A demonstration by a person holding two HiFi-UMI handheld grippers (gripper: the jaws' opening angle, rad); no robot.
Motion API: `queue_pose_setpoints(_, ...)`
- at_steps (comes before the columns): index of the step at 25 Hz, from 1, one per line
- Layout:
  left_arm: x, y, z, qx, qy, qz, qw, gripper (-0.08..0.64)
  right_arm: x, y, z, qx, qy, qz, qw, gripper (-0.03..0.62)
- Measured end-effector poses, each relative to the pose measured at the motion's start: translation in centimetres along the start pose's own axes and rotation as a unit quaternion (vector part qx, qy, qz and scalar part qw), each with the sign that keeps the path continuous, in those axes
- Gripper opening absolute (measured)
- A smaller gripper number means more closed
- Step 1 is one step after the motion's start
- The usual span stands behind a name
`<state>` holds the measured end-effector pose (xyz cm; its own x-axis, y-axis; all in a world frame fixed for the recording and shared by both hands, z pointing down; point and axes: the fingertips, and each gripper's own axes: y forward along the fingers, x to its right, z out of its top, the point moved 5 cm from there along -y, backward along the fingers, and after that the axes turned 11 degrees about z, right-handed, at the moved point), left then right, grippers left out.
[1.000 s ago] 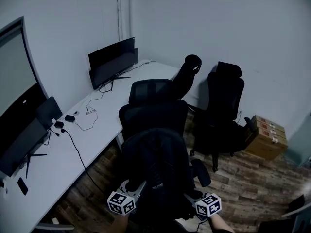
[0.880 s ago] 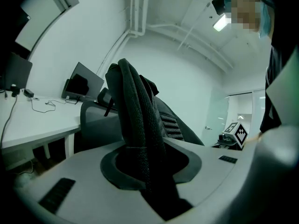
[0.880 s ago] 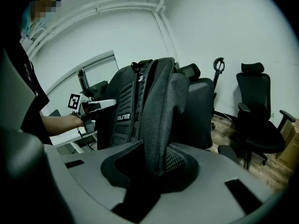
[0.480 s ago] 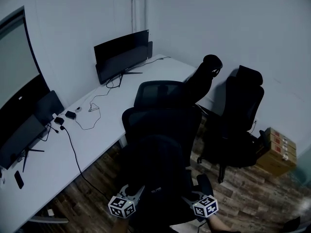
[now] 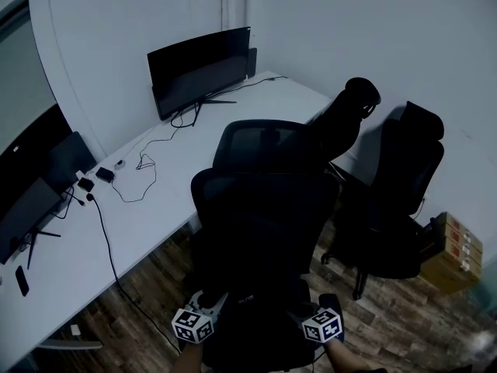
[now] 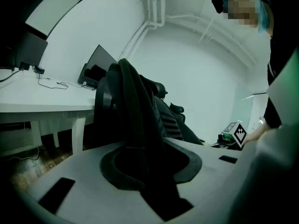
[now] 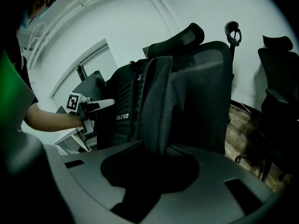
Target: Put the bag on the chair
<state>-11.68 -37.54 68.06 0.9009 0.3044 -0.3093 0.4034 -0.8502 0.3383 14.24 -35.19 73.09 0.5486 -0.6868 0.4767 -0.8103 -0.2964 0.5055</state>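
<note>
The bag (image 5: 256, 294) is a black backpack, hanging upright between my two grippers just behind the nearest black chair (image 5: 264, 196). My left gripper (image 5: 216, 303) is shut on the bag's left side, where dark fabric (image 6: 135, 111) fills its jaws. My right gripper (image 5: 300, 312) is shut on the right side, and a fold of the bag (image 7: 156, 101) runs down into its jaws. In the right gripper view the chair's mesh back (image 7: 205, 87) stands right behind the bag, with the left gripper (image 7: 88, 107) beyond it. The chair's seat is hidden.
A long white desk (image 5: 155, 185) runs along the left with a monitor (image 5: 202, 72), a second screen (image 5: 31, 208) and loose cables. Two more black chairs (image 5: 396, 200) stand at the right by the wall. Cardboard boxes (image 5: 454, 255) sit on the wooden floor.
Both grippers and the bag have come closer to the nearest chair's back, and the view has shifted forward. Both grips on the bag look the same.
</note>
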Motion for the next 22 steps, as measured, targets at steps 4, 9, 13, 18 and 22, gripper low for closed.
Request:
queue_pose_setpoints(4,-1.5,3.0,-1.3,-0.003,-0.002,0.009,1.0000,0.127,3.2,2.1,-0.1,-0.006,0.003,0.000,1.000,0.106)
queue_pose_setpoints(9,-3.2,6.0,-2.9,-0.011,-0.005,0.016,0.9998,0.130,6.3,4.3,-0.4,-0.013,0.007,0.000,1.000,0.106)
queue_pose_setpoints(13,-4.4,7.4,-4.1,-0.022,-0.009,0.023,0.9994,0.137,7.8,5.6,-1.1,-0.020,0.017,0.004,1.000,0.107)
queue_pose_setpoints(18,-5.6,8.3,-6.0,-0.034,-0.011,0.029,0.9990,0.151,9.0,6.9,-2.6,-0.028,0.033,-0.001,0.999,0.112)
queue_pose_setpoints(22,-6.4,8.7,-7.3,-0.045,-0.019,0.037,0.9981,0.170,9.6,7.6,-3.5,-0.031,0.042,-0.006,0.999,0.112)
